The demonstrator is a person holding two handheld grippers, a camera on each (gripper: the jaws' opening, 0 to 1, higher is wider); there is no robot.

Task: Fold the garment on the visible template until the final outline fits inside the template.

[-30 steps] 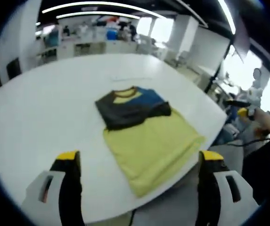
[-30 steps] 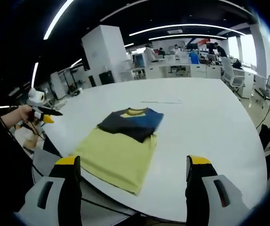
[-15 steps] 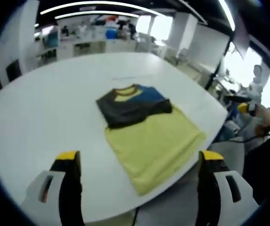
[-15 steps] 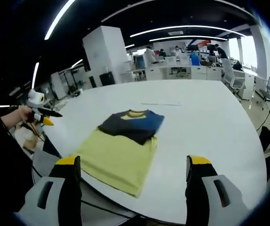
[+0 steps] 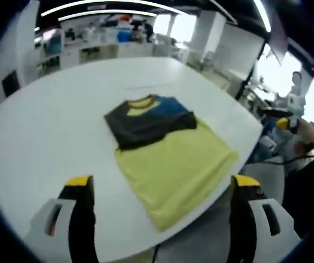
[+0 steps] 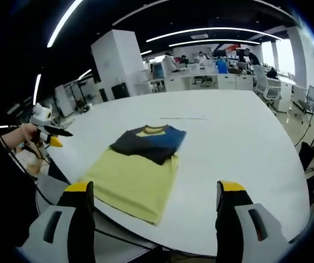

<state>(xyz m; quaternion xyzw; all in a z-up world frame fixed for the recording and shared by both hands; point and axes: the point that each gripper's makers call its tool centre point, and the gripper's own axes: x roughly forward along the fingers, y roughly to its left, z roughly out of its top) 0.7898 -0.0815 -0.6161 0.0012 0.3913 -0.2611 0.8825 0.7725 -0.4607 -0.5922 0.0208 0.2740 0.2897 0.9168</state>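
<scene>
While I hold both tools back from the desk [image 5: 41, 126], the garment [image 5: 167, 148] lies flat on the white top, close to the near edge. It is a yellow T-shirt with its dark grey and blue sleeves folded in across the chest, just under the yellow collar. The yellow lower half spreads toward me and its hem reaches the rim of the desk.

In the left gripper view, my left gripper [image 5: 159, 192] hangs short of the desk with its jaws spread wide and nothing between them; the shirt sits ahead, between the two yellow-tipped jaws. At the right of that view I see my right gripper [image 5: 284, 121] in a hand, well off the desk.

In the right gripper view, my right gripper [image 6: 157, 194] also hovers in front of the desk, jaws wide apart and empty, with the garment [image 6: 140, 164] ahead and a little left. At the left edge, my left gripper [image 6: 47, 131] shows, held clear of the desk. A faint thin line [image 6: 181, 118] marks the desk beyond the collar.
</scene>
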